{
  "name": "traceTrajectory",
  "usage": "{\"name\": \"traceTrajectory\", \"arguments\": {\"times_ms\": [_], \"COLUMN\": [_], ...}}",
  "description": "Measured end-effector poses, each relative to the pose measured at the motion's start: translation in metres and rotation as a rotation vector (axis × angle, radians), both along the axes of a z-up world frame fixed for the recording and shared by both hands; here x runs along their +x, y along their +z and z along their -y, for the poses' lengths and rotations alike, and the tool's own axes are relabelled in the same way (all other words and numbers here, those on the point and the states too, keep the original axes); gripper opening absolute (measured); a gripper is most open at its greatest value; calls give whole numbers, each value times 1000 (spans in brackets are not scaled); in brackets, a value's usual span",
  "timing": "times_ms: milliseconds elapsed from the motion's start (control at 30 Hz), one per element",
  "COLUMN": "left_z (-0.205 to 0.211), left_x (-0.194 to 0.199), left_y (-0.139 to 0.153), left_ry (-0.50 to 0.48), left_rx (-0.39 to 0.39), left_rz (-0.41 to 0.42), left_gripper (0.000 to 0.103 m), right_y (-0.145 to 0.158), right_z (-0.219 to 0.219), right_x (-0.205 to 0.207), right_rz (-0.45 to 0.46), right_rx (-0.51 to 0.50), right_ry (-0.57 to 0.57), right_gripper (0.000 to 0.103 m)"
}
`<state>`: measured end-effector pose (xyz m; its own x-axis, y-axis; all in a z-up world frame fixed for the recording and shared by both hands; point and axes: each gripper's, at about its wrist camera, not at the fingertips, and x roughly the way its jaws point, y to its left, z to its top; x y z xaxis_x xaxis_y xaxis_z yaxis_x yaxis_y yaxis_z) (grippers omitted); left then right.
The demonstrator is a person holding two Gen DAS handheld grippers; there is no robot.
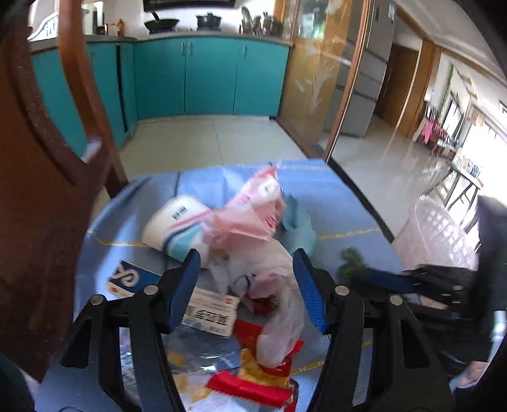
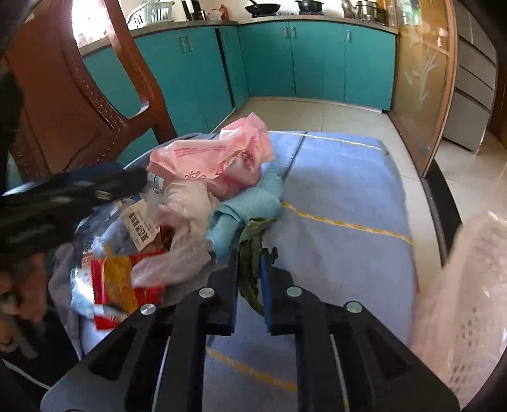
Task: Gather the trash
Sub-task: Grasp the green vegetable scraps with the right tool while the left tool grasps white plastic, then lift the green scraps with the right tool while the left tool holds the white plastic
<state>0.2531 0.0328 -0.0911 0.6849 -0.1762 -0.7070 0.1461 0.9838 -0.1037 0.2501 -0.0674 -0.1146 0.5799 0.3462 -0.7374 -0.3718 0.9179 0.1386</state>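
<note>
The setting is a home kitchen with an adjoining dining and living area. Teal cabinets [image 2: 317,60] run along two walls under a grey counter [image 1: 218,34]. A wok [image 1: 161,24] and a lidded pot [image 1: 207,20] sit on the counter, with metal pots [image 2: 369,11] near the corner and a white dish rack [image 2: 152,12] by the window. The floor [image 1: 202,139] is pale tile. A carved wooden chair [image 2: 104,95] stands at a tabletop covered by a blue cloth [image 2: 342,177]. A sliding door [image 1: 320,79] with etched glass opens onto a bright room beyond, beside a grey refrigerator [image 1: 364,82].
</note>
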Motion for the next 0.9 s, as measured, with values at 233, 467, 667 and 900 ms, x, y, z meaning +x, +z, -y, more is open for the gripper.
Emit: {"name": "traceTrajectory", "arguments": {"times_ms": [233, 467, 667, 900], "left_z": [26, 17, 9, 7], "left_x": [16, 11, -16, -48], "left_y": [-25, -26, 7, 38], "left_ry": [-14, 0, -52, -138], "left_rx": [69, 44, 19, -3], "left_rz": [-66, -73, 31, 163], "left_gripper": [43, 17, 15, 15], "right_y": [-3, -2, 3, 1], "right_z": [20, 30, 29, 24], "right_x": [-12, -16, -19, -20], "right_rz": [-2, 1, 17, 21], "right_rx": [-24, -7, 7, 3], "right_ry": [-17, -26, -19, -6], "right_gripper": [14, 14, 14, 14]}}
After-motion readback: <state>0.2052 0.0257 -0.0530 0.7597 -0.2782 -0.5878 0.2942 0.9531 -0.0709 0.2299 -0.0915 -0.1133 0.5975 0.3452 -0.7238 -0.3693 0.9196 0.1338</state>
